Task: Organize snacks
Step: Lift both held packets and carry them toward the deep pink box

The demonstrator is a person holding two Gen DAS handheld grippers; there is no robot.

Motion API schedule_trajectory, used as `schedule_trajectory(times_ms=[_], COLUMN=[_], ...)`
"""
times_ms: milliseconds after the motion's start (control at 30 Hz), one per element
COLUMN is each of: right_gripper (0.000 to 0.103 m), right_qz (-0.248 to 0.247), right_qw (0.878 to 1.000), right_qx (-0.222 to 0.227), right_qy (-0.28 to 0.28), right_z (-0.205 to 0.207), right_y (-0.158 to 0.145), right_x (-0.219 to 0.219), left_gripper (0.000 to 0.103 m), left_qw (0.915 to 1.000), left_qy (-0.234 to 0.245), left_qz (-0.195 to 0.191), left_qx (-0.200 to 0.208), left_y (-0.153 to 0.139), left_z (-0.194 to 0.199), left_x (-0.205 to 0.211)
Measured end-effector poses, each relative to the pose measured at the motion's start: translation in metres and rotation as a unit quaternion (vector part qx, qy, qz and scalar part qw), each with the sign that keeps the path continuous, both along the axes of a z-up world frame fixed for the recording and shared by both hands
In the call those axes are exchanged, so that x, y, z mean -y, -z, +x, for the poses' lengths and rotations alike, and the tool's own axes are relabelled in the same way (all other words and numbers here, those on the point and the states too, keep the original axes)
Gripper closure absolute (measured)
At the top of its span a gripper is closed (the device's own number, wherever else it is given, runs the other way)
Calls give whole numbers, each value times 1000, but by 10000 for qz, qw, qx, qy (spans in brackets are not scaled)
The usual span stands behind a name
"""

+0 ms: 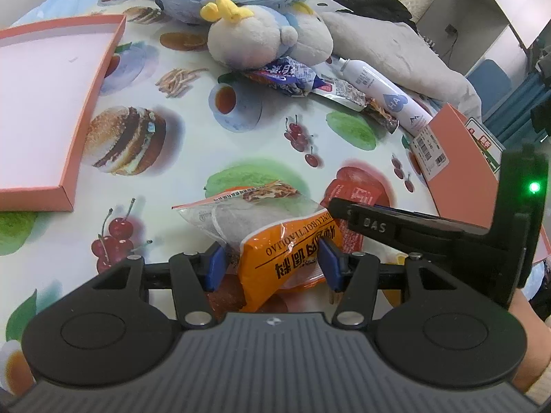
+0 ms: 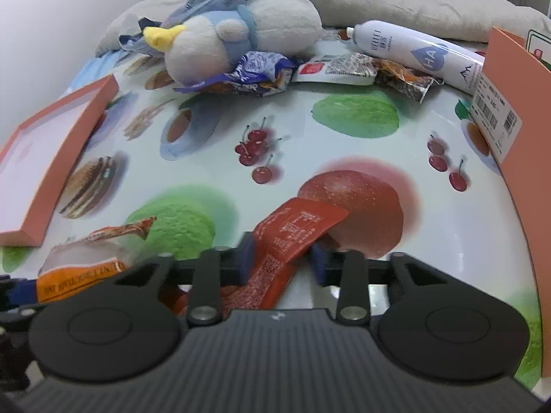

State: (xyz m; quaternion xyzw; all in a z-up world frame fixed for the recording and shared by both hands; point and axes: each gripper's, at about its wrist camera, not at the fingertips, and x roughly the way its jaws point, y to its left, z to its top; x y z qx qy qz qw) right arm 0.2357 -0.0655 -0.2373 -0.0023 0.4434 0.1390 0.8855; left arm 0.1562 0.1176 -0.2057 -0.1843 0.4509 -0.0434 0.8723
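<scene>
1. orange snack packet [image 1: 289, 258] sits at the near edge of the fruit-print tabletop [image 1: 193, 144], pinched between the blue pads of the left gripper [image 1: 272, 261].
2. red sachet [image 2: 292, 237] lies beside it, the right gripper [image 2: 280, 258] closed on it.
3. plush toy [image 2: 241, 38], white bottle [image 2: 413, 51] and loose wrappers [image 2: 337, 67] crowd the far edge.
4. pink trays flank both sides: left tray [image 1: 41, 103], right tray [image 2: 527, 144].

A grey-and-blue plush bird [image 1: 255, 39] with a yellow crest lies at the upper middle of the frame on the food-printed tabletop [image 1: 193, 144]. To its right a white spray bottle [image 1: 382, 93] lies on its side, before a grey cushion [image 1: 389, 51] along the far edge.
</scene>
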Motion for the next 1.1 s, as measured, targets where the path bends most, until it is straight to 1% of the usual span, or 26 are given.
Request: schedule_trajectory(times_ms=[100, 133, 267, 467, 733, 1033, 1100], right_gripper=[80, 83, 85, 87, 88, 88, 88], right_qz=[-91, -130, -221, -299, -307, -229, -224], right_qw=[9999, 9997, 9994, 9992, 9984, 9984, 9979], right_qx=[114, 163, 239, 278, 468, 511, 588], right_qy=[-83, -123, -142, -42, 0, 119, 134], right_z=[-4, -7, -14, -28, -62, -96, -101], right_y=[-6, -9, -23, -42, -75, -94, -102], right_x=[1, 2, 11, 37, 65, 87, 91], left_gripper=[42, 42, 42, 42, 42, 42, 42], left_qw=[10000, 10000, 9998, 9995, 9986, 9970, 9965], left_qy=[19, 26, 54, 100, 223, 380, 401], left_qz=[50, 69, 125, 161, 210, 213, 197], left_qx=[38, 55, 116, 261, 435, 639, 701], left_y=[-5, -7, -15, -30, -49, -71, -78], left_z=[-1, -2, -6, -18, -37, -54, -56], left_x=[1, 1, 5, 14, 36, 60, 64])
